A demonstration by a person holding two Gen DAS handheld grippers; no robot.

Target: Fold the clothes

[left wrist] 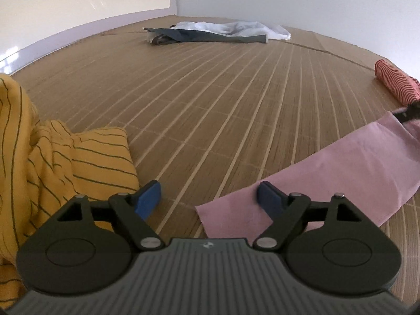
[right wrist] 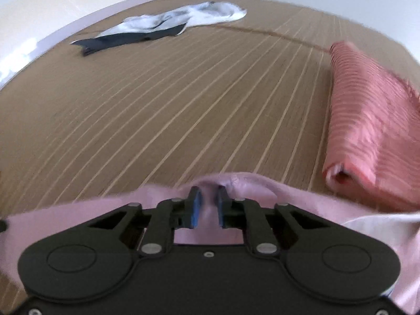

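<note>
The left tool (left wrist: 209, 199) stands spread wide with nothing between its blue pads (left wrist: 148, 197), hovering low over the bamboo mat (left wrist: 210, 105) that covers the bed. One pad sits at the edge of a pink garment (left wrist: 315, 178), which stretches as a band from just below this tool toward the mat's right edge. There the right tool (right wrist: 208, 207) has its pads pressed close on a bunched fold of the same pink cloth (right wrist: 236, 183), lifting it off the mat. A yellow garment with dark stripes (left wrist: 52, 170) lies crumpled at the left edge of the mat, just beside the left tool. A red striped garment (right wrist: 367, 118), folded into a thick roll, rests near the right edge, close to the right tool. Toward the far edge, well apart from both tools, lie a white garment (left wrist: 236, 27) and a dark garment (left wrist: 204, 36), overlapping
</note>
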